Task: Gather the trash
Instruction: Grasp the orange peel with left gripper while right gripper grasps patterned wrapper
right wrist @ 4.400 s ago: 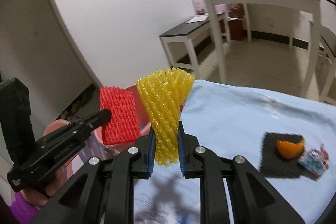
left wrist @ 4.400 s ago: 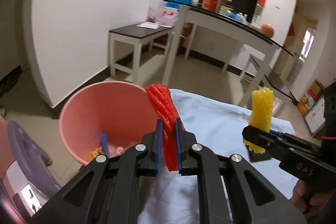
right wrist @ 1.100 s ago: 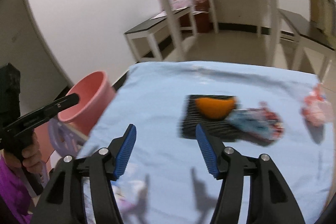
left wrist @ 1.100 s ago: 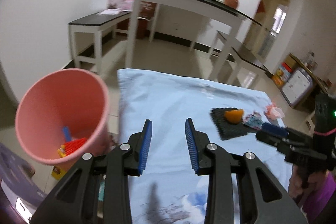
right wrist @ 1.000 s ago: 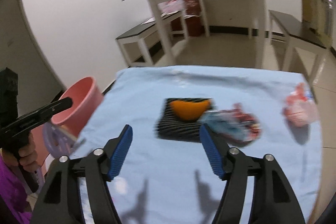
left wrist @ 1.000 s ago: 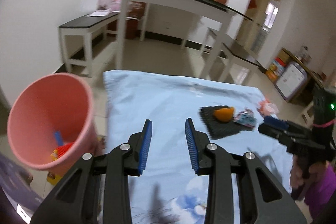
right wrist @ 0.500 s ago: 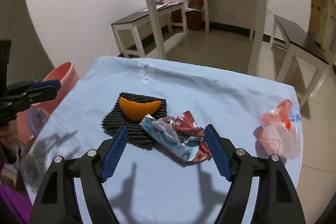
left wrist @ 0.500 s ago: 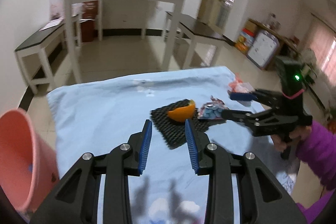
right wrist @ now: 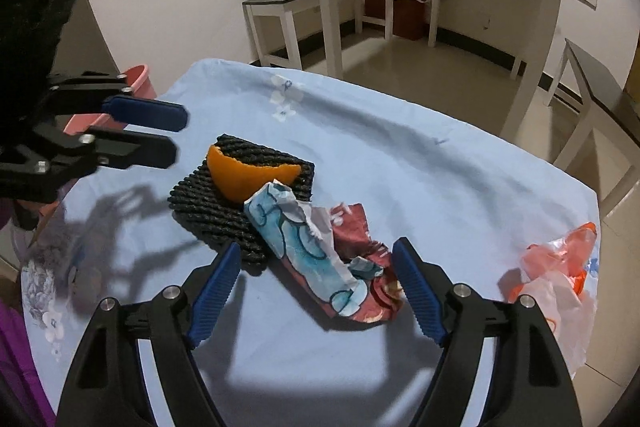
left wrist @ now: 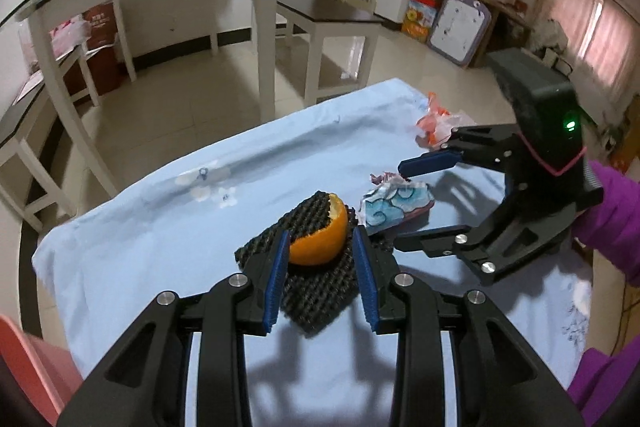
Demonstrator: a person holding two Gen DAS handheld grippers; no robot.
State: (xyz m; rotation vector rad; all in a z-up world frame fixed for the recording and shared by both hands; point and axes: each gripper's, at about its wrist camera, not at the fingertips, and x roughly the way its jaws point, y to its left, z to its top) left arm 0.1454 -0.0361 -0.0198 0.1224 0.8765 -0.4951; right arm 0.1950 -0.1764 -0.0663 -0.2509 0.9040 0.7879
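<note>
Right wrist: pink bucket (right wrist: 138,77) (contents hidden)

Both wrist cameras look steeply down, close over the shared orange peel (left wrist: 320,241) from opposite sides.

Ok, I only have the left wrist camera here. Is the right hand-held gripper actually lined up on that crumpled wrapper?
Observer: Yes. The right wrist view shows the right hand-held gripper with the crumpled wrapper between its fingers. The jaws have just been opening and the pads are clear of it.
Operator: Is the wrapper lying free?
Observer: No, its far end overlaps the black net beside the orange peel.
Operator: And the bin?
Observer: The pink bucket sits past the table edge, behind the left hand-held gripper.
</note>
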